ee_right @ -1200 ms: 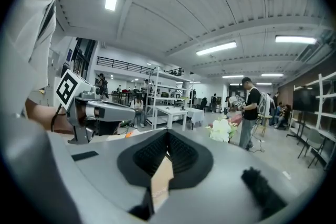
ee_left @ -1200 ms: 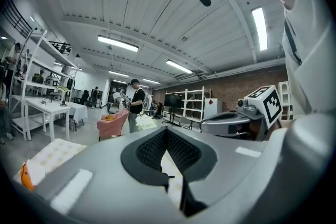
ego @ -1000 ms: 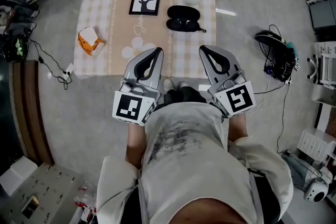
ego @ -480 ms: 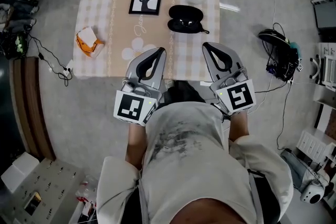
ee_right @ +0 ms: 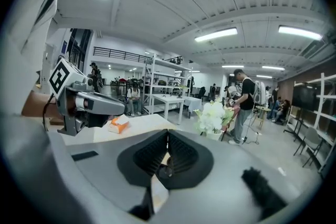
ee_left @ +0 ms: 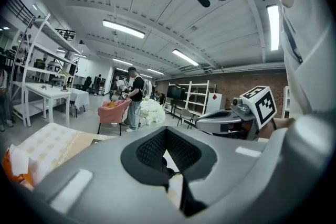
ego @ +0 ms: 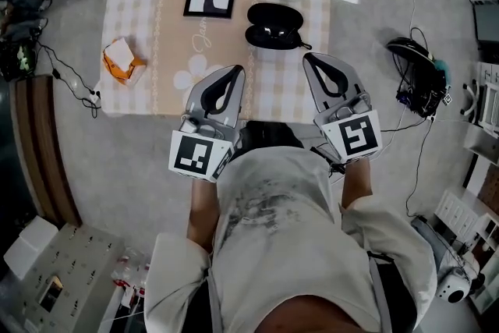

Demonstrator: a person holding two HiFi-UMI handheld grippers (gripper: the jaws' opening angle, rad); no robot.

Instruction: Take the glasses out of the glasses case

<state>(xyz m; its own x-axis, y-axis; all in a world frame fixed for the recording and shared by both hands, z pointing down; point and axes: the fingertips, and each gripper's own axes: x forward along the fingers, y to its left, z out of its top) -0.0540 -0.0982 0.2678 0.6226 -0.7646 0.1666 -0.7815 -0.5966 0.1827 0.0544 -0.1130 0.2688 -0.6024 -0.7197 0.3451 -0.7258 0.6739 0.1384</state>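
Glasses case (ego: 272, 15) lies open, glasses (ego: 270, 33) inside its nearer half, untouched. My left gripper (ego: 235, 72) and right gripper (ego: 309, 58) hang short of the case, one either side. Jaws pressed together, nothing held; staged for the reach, I judge.

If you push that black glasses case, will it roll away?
Probably not: the glasses case looks open and lies flat on the tablecloth, so it would likely slide. Its rounded black shell looks stiff, maybe slippery to pinch.
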